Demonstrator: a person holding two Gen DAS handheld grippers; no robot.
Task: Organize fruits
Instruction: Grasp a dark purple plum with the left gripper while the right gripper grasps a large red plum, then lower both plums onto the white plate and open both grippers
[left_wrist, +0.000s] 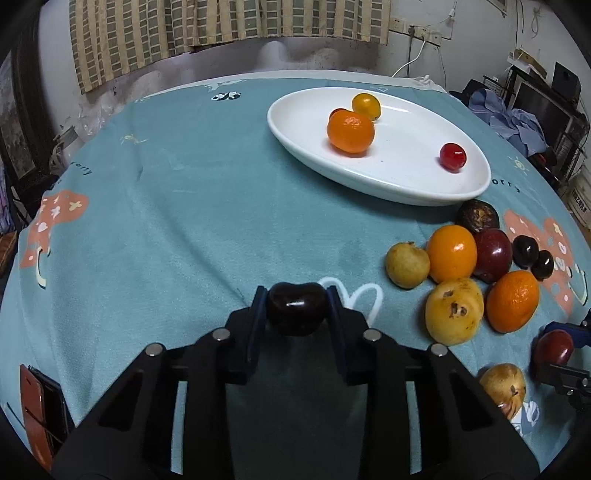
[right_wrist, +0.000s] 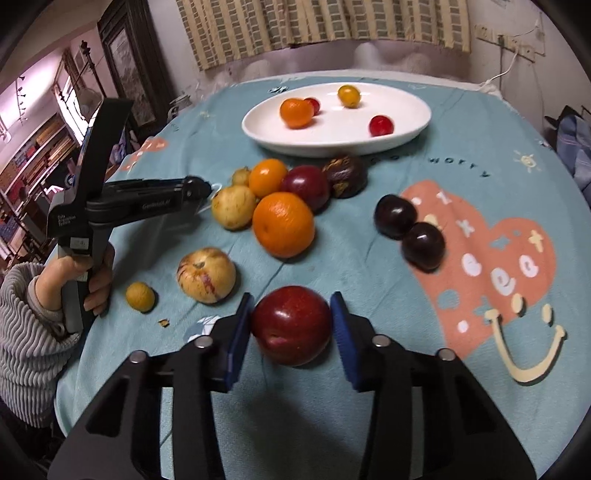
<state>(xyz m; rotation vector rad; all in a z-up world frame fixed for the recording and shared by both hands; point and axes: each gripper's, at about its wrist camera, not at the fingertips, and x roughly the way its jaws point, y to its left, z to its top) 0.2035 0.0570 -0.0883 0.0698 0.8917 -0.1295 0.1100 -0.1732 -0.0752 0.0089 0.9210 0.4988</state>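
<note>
My left gripper (left_wrist: 296, 301) is shut on a dark plum (left_wrist: 296, 309), held above the teal cloth. My right gripper (right_wrist: 291, 317) has its pads around a red plum (right_wrist: 291, 325) that rests on the cloth; small gaps show on both sides. The white oval plate (left_wrist: 406, 188) at the back holds an orange (left_wrist: 351, 132), a yellow tomato (left_wrist: 366, 105) and a red cherry tomato (left_wrist: 452, 157). A pile of loose fruit lies in front of the plate: oranges (right_wrist: 283, 223), loquats (right_wrist: 233, 206), a dark red plum (right_wrist: 306, 186), a passion fruit (right_wrist: 345, 175) and two dark plums (right_wrist: 395, 216).
A striped pale fruit (right_wrist: 207, 275) and a small yellow fruit (right_wrist: 140, 296) lie at the near left of the right wrist view. The left hand-held gripper body (right_wrist: 122, 203) reaches in from the left there. A phone (left_wrist: 40, 410) lies on the cloth's left edge.
</note>
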